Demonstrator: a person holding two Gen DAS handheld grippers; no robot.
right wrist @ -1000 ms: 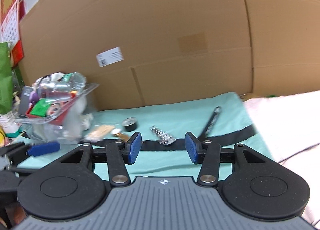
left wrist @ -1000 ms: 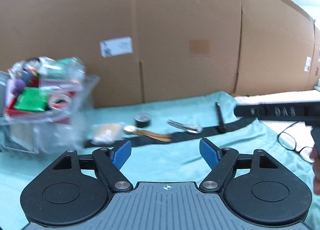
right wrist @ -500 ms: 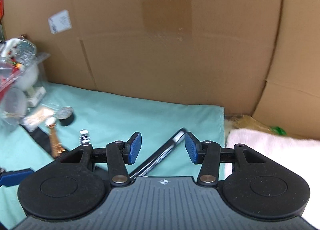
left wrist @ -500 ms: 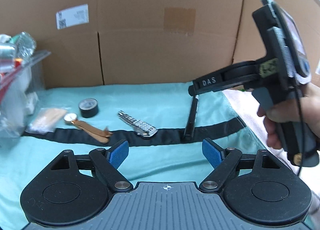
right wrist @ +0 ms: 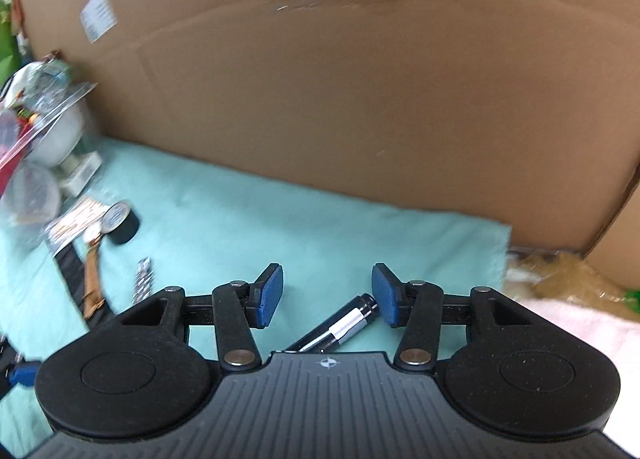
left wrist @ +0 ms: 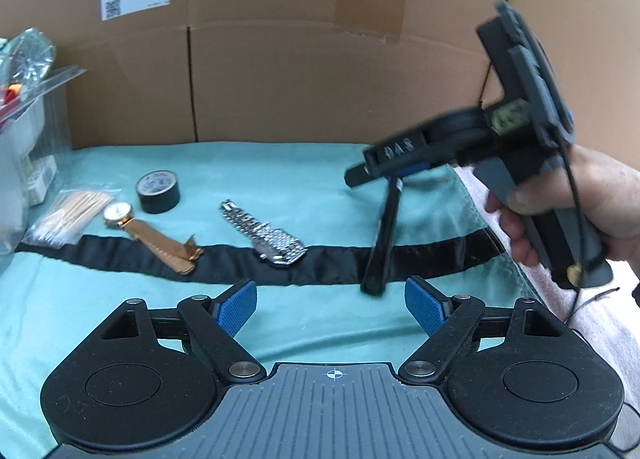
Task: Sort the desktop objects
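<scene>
Here, both jaws wide apart, right gripper (right wrist: 327, 297) over black pen (right wrist: 340, 329).

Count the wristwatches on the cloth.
2. Gold-strap watch beside the black tape roll, lying onto the black stripe; silver metal-bracelet watch mid-cloth, left of the black pen. The storage bin at left may hide more.

A makeshift storeroom workbench: cardboard boxes (left wrist: 320, 59) wall a teal cloth (left wrist: 120, 319) strewn with oddments.
</scene>
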